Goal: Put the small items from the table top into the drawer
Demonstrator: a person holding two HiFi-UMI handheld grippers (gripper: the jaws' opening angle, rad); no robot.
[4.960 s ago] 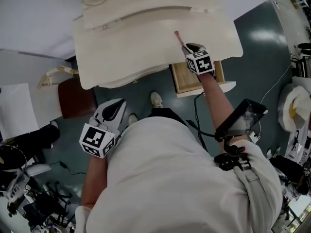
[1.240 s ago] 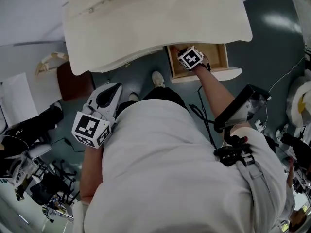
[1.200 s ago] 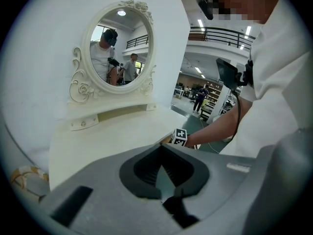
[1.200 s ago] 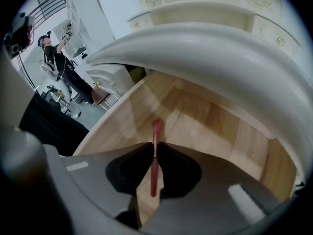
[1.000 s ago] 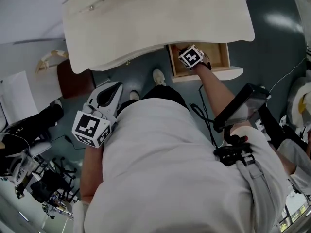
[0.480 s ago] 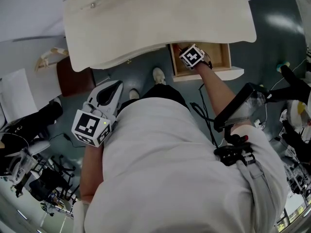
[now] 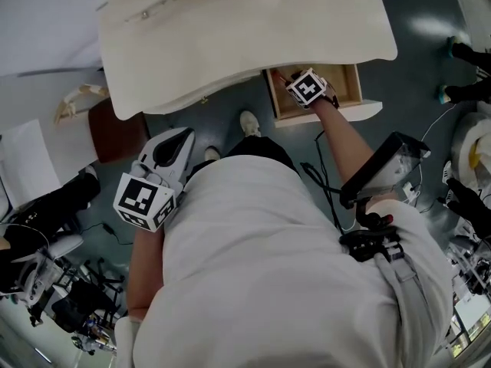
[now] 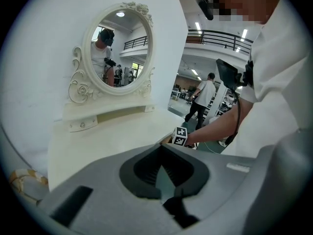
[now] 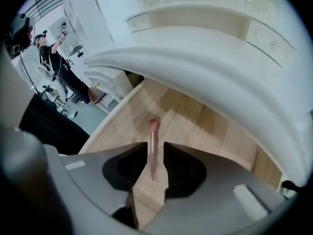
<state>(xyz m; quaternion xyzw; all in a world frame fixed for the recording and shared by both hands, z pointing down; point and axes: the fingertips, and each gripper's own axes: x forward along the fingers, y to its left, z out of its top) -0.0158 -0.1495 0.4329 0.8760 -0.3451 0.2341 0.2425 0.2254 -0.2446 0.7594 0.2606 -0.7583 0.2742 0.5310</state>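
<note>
While the right gripper [image 9: 155, 147] points steeply down into the open drawer [image 9: 205, 129], its jaws stand spread, having just been opening. A pink makeup brush [image 9: 153, 131] lies on the drawer floor in the gap between them. In the right gripper view the brush runs straight up the middle of the frame. Its rounded head sits just past the jaw tips and its handle reaches back between the pads, and neither pad presses on it.

The drawer is light wood, and the floor that shows around the brush is bare boards. To the right of the brush the wood runs on toward the lower right of the frame. To the left, the drawer's pale rim slants from the middle of the frame down to the lower left.

The curved front edge of the white bench [image 7: 245, 29] overhangs the drawer and sweeps across the upper right of the right gripper view. In the head view the drawer juts out from under that edge at the upper right, with the right gripper over its left part. Its white front panel [image 7: 337, 116] is the near side. Dark floor [image 7: 414, 67] lies right of it and a shoe [image 7: 248, 121] stands to its left.

The left gripper [image 8: 162, 155] hangs at the left of the head view, well apart from the drawer. Its jaws are pressed together with nothing between them. Its own view looks across the bench top toward an oval mirror [image 8: 120, 48] at the upper left.
</note>
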